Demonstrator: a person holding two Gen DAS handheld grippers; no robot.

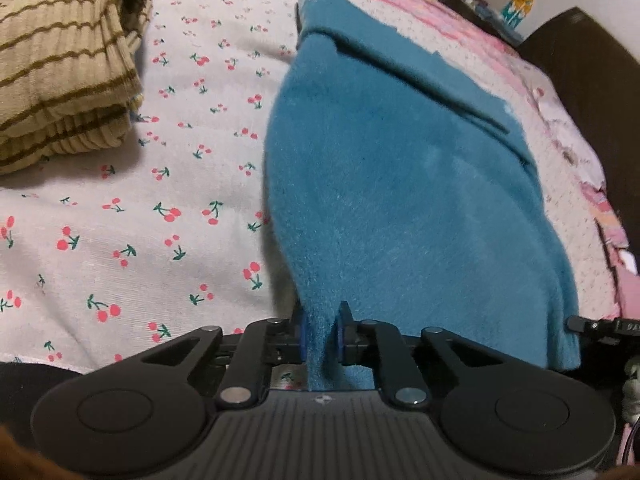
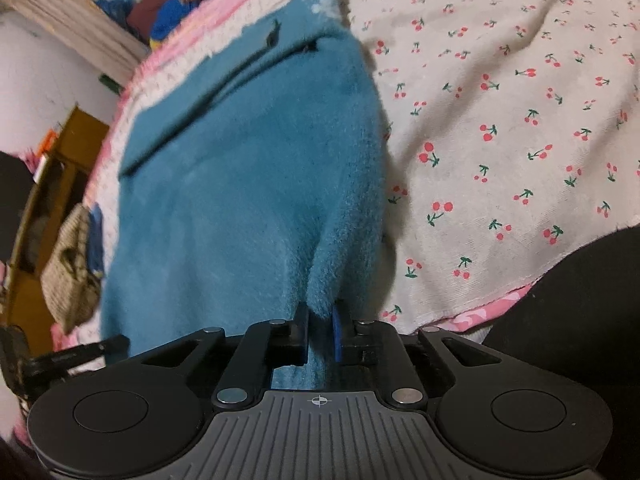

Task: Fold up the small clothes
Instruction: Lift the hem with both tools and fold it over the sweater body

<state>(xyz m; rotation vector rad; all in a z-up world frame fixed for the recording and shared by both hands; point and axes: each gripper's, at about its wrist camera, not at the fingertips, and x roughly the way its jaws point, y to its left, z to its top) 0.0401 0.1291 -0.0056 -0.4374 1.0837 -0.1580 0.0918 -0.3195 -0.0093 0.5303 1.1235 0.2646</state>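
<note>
Cherry-print bedsheet [image 1: 160,208] beneath teal garment [image 1: 400,184], pinched in left gripper [image 1: 321,338] and right gripper [image 2: 320,332].

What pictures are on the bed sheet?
Little red cherries with green stems on the bed sheet, clearest in the right wrist view.

A fuzzy teal garment [image 1: 408,184] stretches ahead of both pairs of fingers, its near edge pinched up between the left fingers [image 1: 301,338] and the right fingers [image 2: 338,338]. Its far part lies flat, folded (white flower motif at the far corner). A folded beige ribbed garment with brown stripes [image 1: 60,72] rests far left of the left fingers.
</note>
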